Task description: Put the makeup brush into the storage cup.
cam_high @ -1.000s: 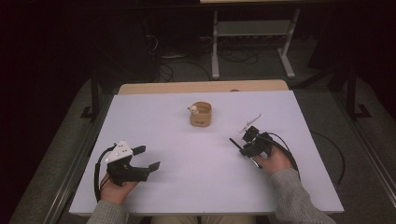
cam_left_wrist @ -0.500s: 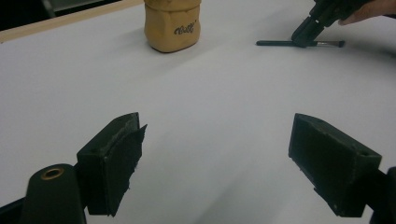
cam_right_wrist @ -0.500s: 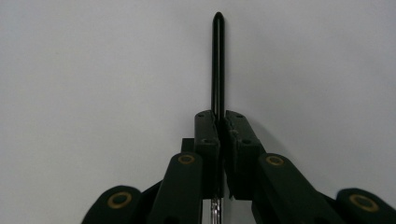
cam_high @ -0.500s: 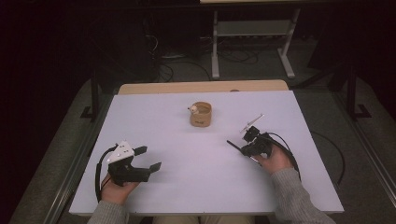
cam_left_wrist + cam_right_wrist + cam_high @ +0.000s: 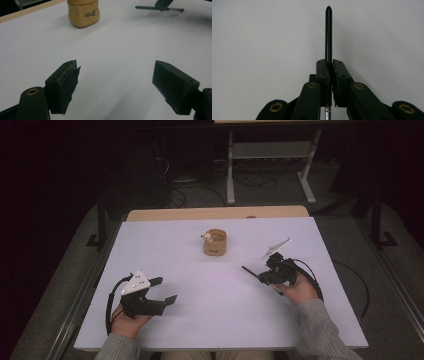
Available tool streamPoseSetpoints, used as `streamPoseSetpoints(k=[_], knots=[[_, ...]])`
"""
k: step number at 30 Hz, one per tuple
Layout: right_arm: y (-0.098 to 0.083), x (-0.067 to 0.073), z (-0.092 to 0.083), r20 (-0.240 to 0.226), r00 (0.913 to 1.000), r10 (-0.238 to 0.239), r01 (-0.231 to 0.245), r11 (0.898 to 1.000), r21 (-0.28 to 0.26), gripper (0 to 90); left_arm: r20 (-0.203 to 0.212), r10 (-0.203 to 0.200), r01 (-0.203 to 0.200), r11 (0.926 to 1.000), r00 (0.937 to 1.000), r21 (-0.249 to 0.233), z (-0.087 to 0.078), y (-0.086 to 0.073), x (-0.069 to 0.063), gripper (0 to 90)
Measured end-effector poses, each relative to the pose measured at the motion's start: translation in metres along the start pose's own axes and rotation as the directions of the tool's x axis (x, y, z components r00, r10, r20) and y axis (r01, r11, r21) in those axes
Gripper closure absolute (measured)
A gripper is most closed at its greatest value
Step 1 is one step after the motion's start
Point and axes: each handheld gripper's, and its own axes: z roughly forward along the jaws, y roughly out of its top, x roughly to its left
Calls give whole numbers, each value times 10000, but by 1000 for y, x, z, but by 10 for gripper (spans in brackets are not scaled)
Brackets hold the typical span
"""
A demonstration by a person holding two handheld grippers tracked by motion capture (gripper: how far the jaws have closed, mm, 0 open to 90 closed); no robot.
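Right gripper (image 5: 264,275) is clenched on a thin dark stick-like tool (image 5: 328,32): in the right gripper view its jaws stand pressed together with the shaft running straight out between them to a rounded black tip, and a bit of metal shaft shows below the jaws. Exact kind of tool cannot be told; it looks like a slim brush or pen handle. In the high view the tool (image 5: 248,270) juts from the gripper toward the table's middle, low over the white tabletop (image 5: 200,330). Gripping at mid-shaft, in line with the jaws, probably keeps the tip steerable and stops it from swinging.

Left gripper (image 5: 162,292) is released, holding nothing. In the left gripper view its two pads stand wide apart over bare tabletop. It rests near the front left of the table, well apart from everything else, likely parked until a second hold is needed.

Tan cup-shaped container (image 5: 215,243) stands upright near the table's far middle, with a small pale item at its rim; the left gripper view shows printed lettering on its side (image 5: 83,13). It sits between and beyond both grippers, within reach of either. My reading: the tool is meant to go into or come from this container, so the tip is kept pointed inward.
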Motion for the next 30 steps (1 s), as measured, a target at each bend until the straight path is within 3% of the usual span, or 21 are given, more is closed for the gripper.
streamPoseSetpoints(k=[2, 8, 13, 18, 19, 20, 23, 24, 27, 28, 29, 30], knots=[[0, 0, -3, -34, 10000, 27, -27, 10000, -68, 835, 98, 65, -66, 10000, 9999, 58, 1, 1, -2, 210], [7, 7, -24, -124, 9988, -465, 457, 9975, -534, 834, 437, 259, -263, 9996, 9987, 101, 7, 9, -6, 225], [20, 21, -41, -173, 9956, -924, 906, 9923, -848, 834, 901, 417, -439, 9988, 9951, 232, 13, 19, -11, 239], [39, 37, -58, -341, 9802, -1952, 1898, 9744, -1204, 834, 1372, 776, -841, 9956, 9875, 420, 15, 37, -14, 256], [39, 37, -58, -341, 9802, -1952, 1898, 9744, -1204, 834, 1372, 776, -841, 9956, 9875, 420, 15, 37, -14, 256], [45, 44, -63, -328, 9713, -2358, 2298, 9647, -1286, 834, 1414, 864, -933, 9947, 9862, 427, 15, 41, -14, 256], [50, 50, -67, -421, 9648, -2596, 2520, 9583, -1349, 834, 1586, 1104, -1182, 9922, 9812, 407, 13, 55, -15, 266], [55, 56, -70, -578, 9563, -2866, 2761, 9504, -1434, 834, 1619, 1159, -1237, 9915, 9800, 395, 13, 58, -15, 273], [60, 63, -70, -765, 9457, -3158, 3034, 9424, -1408, 834, 1732, 1326, -1405, 9895, 9759, 342, 11, 68, -16, 288], [60, 63, -70, -765, 9457, -3158, 3034, 9424, -1408, 834, 1832, 1420, -1500, 9882, 9728, 304, 10, 72, -16, 288], [63, 67, -67, -862, 9340, -3468, 3337, 9327, -1365, 834, 1927, 1454, -1541, 9876, 9704, 307, 10, 75, -16, 310], [63, 67, -67, -862, 9340, -3468, 3337, 9327, -1365, 834, 1999, 1511, -1603, 9866, 9681, 302, 10, 77, -16, 310]])
